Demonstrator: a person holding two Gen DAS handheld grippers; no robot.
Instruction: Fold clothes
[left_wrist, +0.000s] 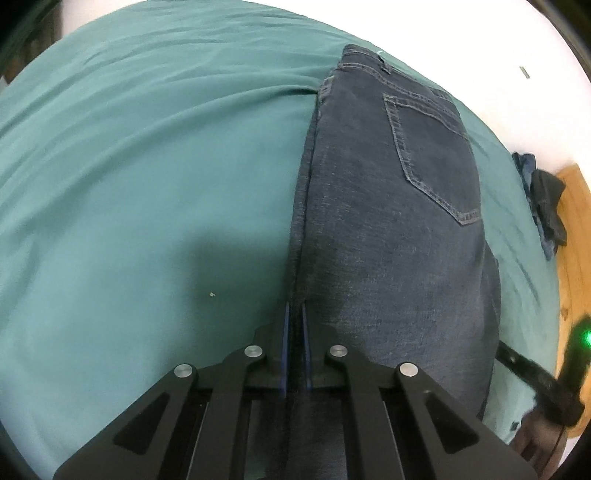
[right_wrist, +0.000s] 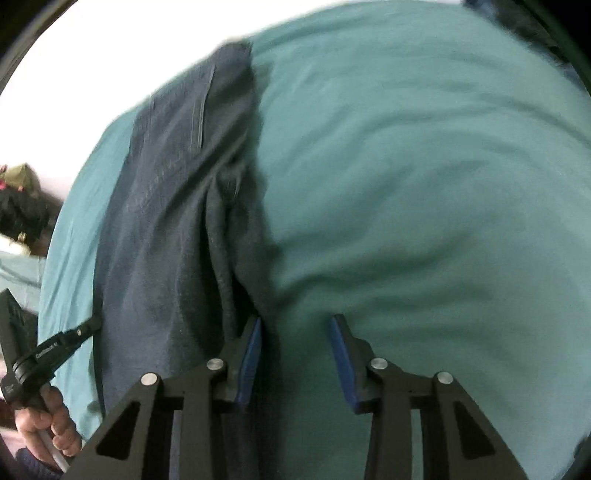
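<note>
A pair of dark blue jeans (left_wrist: 391, 206) lies folded lengthwise on a teal bed sheet (left_wrist: 147, 166), back pocket up, waistband far. My left gripper (left_wrist: 294, 314) is shut on the jeans' left folded edge near me. In the right wrist view the jeans (right_wrist: 166, 221) lie left of centre, blurred. My right gripper (right_wrist: 295, 325) is open and empty over the sheet (right_wrist: 424, 184); its left finger (right_wrist: 253, 347) is next to the jeans' right edge. The other gripper shows at the right edge of the left view (left_wrist: 546, 384) and at the left edge of the right view (right_wrist: 51, 354).
A dark heap of clothes (left_wrist: 546, 199) lies at the bed's right edge by a wooden floor (left_wrist: 576, 258). A white wall (left_wrist: 480, 37) stands behind the bed. Dark and olive items (right_wrist: 22, 206) sit left of the bed in the right view.
</note>
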